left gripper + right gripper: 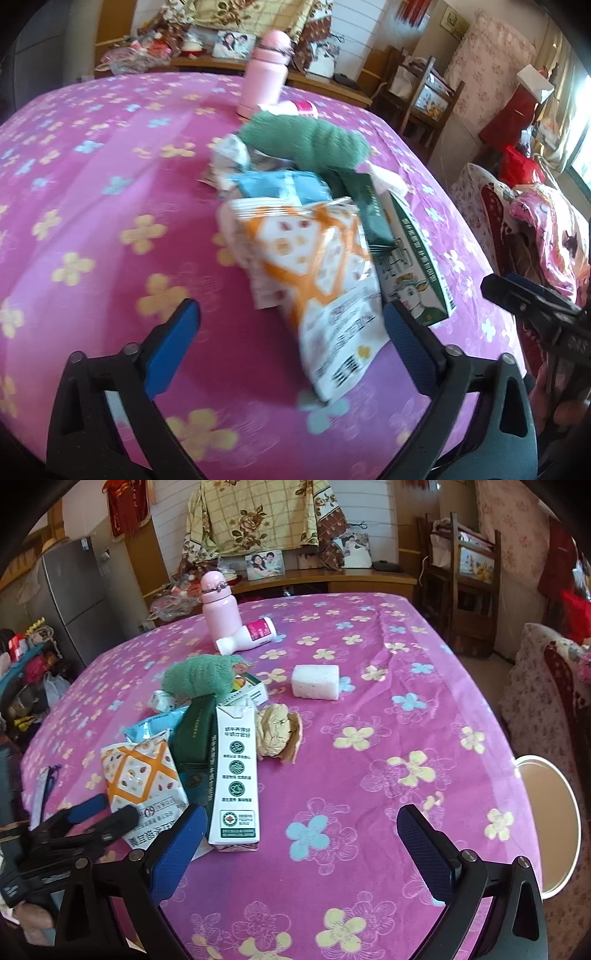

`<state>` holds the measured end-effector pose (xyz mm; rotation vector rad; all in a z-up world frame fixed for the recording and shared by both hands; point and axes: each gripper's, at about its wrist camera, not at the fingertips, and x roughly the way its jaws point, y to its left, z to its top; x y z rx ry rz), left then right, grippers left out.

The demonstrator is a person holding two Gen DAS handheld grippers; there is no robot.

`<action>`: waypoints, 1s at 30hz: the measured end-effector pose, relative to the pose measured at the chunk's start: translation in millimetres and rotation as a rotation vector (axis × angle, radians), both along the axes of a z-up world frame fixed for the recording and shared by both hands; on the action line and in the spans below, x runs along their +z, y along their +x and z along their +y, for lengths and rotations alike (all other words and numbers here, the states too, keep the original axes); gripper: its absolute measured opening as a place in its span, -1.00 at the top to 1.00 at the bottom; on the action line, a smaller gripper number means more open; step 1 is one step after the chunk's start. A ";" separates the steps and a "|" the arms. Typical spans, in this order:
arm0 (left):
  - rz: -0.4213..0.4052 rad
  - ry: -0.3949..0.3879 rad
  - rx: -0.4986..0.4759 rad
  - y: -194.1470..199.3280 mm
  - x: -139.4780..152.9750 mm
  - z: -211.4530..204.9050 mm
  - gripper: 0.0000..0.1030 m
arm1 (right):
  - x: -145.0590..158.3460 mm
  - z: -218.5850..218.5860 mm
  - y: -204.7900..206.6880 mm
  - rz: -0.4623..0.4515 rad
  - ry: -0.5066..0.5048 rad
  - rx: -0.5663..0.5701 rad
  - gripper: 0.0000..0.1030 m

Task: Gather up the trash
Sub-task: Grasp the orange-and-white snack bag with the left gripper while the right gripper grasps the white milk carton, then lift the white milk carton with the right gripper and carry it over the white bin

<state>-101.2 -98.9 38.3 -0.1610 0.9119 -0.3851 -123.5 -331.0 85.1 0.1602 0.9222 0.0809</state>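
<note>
A pile of trash lies on the pink flowered tablecloth [369, 775]: an orange-and-white snack bag [317, 273] [142, 775], a white-and-green milk carton [236, 775] [413, 269], a dark green packet [194, 746], a blue wrapper [280, 186] and crumpled brown paper [279, 734]. My left gripper [291, 317] is open with the snack bag's near end between its fingers. My right gripper [303, 823] is open and empty, its left finger beside the carton's near end.
A green cloth [199, 675], a pink bottle [218, 605], a lying white-and-magenta bottle [247, 635], a white sponge block [316, 681] and a small box [251, 690] are on the table. A round stool [546, 819] stands at right. Chairs and a sideboard stand behind.
</note>
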 end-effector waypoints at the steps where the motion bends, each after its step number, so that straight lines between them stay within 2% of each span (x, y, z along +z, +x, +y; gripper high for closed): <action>1: 0.008 0.002 -0.014 2.8 -1.9 -6.2 -0.71 | 0.0 1.1 0.9 0.000 0.000 0.004 -0.92; 2: 0.017 0.011 -0.025 5.4 -4.1 -12.1 -0.62 | 0.0 2.9 2.8 0.000 -0.004 0.013 -0.88; 4: 0.038 0.029 -0.036 8.8 -8.5 -18.8 -0.05 | -0.1 6.5 6.1 -0.004 -0.011 0.026 -0.81; 6: 0.063 0.019 -0.051 9.7 -12.0 -19.7 0.21 | -1.3 12.1 11.9 -0.005 -0.012 0.044 -0.74; 10: 0.067 -0.018 -0.052 3.2 -5.4 -7.6 0.56 | -6.5 27.5 27.6 0.024 0.024 0.093 -0.68; 11: 0.066 -0.031 -0.054 0.4 -1.3 -2.6 0.57 | -7.7 30.6 30.9 0.029 0.027 0.102 -0.65; 16: 0.005 0.016 -0.050 -15.1 15.4 13.8 0.63 | -22.0 49.5 53.7 0.077 -0.005 0.121 -0.44; 19: 0.010 0.011 -0.051 -19.6 15.2 21.7 0.65 | -37.0 49.8 65.4 0.139 0.047 0.117 -0.10; 21: 0.012 0.013 -0.049 -22.8 15.0 25.6 0.66 | -45.3 49.7 69.4 0.170 0.082 0.112 0.23; 24: 0.006 0.010 -0.049 -25.4 17.2 29.1 0.66 | -48.3 50.4 67.1 0.162 0.073 0.093 0.27; 30: -0.021 0.000 -0.042 -27.8 25.9 31.7 0.66 | -25.9 36.9 42.1 0.094 0.043 0.065 0.27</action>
